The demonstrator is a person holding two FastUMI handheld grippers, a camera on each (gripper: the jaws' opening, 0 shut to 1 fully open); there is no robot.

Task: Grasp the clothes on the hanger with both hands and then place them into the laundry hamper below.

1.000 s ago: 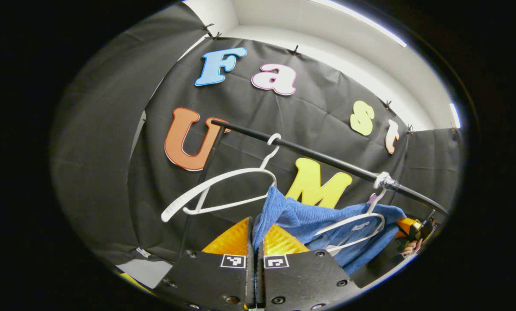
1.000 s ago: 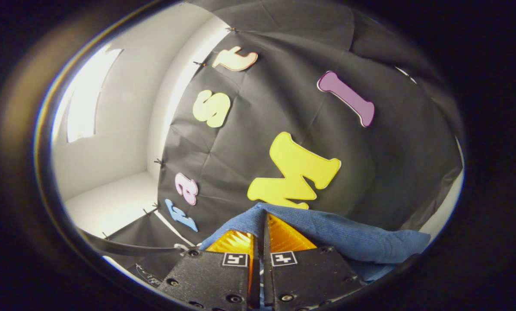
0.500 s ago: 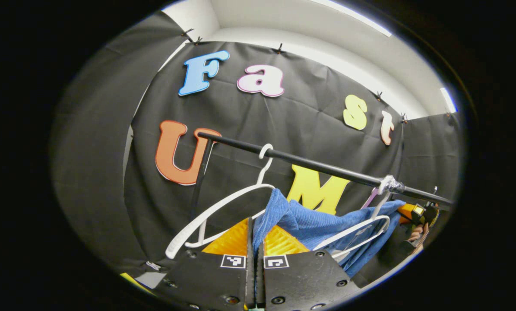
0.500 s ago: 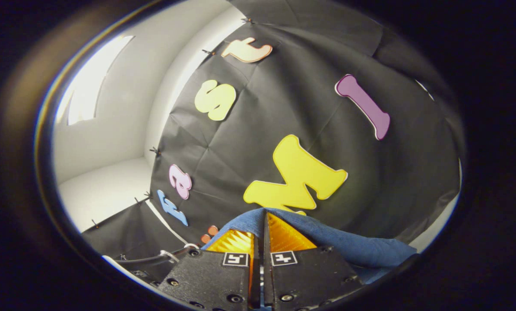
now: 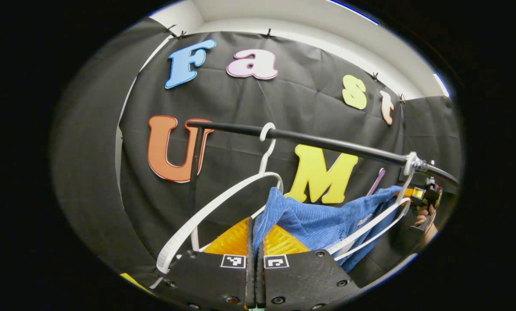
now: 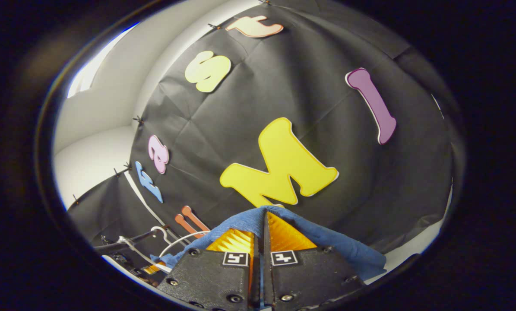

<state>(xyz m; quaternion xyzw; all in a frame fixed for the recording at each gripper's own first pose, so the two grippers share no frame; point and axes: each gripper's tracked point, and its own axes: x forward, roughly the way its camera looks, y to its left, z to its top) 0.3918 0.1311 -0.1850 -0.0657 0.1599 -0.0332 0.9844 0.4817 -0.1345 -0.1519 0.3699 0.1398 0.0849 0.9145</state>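
I've got the left gripper (image 5: 254,235) pinched tight on the blue garment (image 5: 322,218), low centre of frame, w/ the right gripper (image 6: 261,233) clamped on its other end. It's partly over the white hanger (image 5: 370,224) under the rail (image 5: 327,142). I'd drop both hands evenly so cloth slides free w/o snagging.

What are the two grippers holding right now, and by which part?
Both are shut on the blue garment: the left gripper pinches one upper edge, the right gripper a fold at its other end.
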